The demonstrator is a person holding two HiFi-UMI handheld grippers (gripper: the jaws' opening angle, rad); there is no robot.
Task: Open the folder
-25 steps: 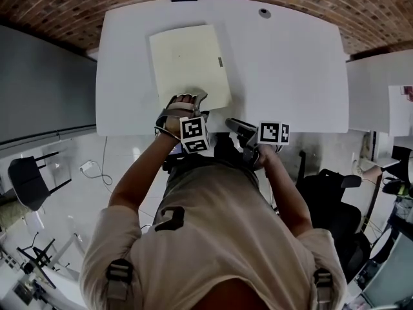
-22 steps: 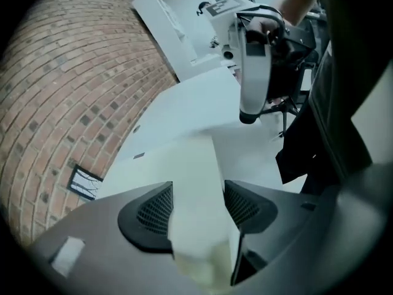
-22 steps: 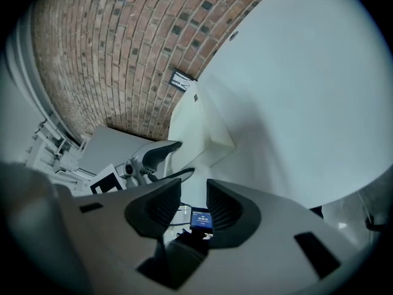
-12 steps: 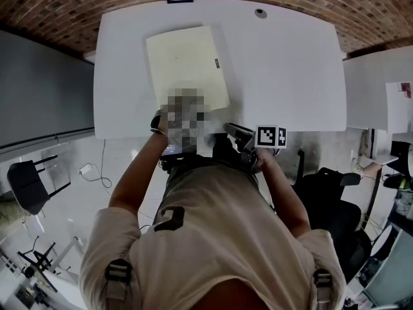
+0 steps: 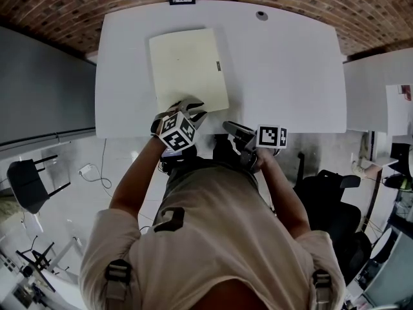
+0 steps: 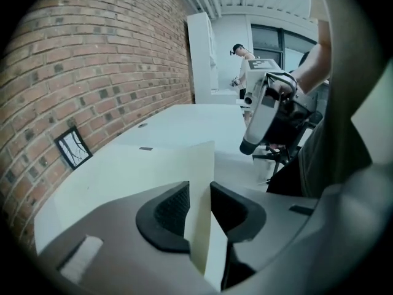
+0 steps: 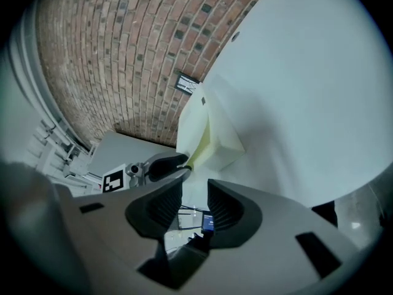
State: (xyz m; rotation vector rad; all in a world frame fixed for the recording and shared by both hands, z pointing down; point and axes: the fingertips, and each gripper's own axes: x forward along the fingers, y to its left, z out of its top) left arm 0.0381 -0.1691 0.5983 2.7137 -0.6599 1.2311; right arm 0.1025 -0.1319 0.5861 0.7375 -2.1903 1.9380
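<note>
Folder (image 5: 187, 66), pale yellow, lies flat on the white table (image 5: 284, 63), on the table's left half, its near edge close to the table's front edge. The left gripper (image 5: 188, 105) has just been closing its jaws and now pinches the front cover (image 6: 201, 226) at that near edge. The thin sheet stands between the pads (image 6: 175, 204), its corner raised a little. The right gripper (image 5: 229, 126) hangs just off the table's front edge, jaws apart with nothing between them.
</note>
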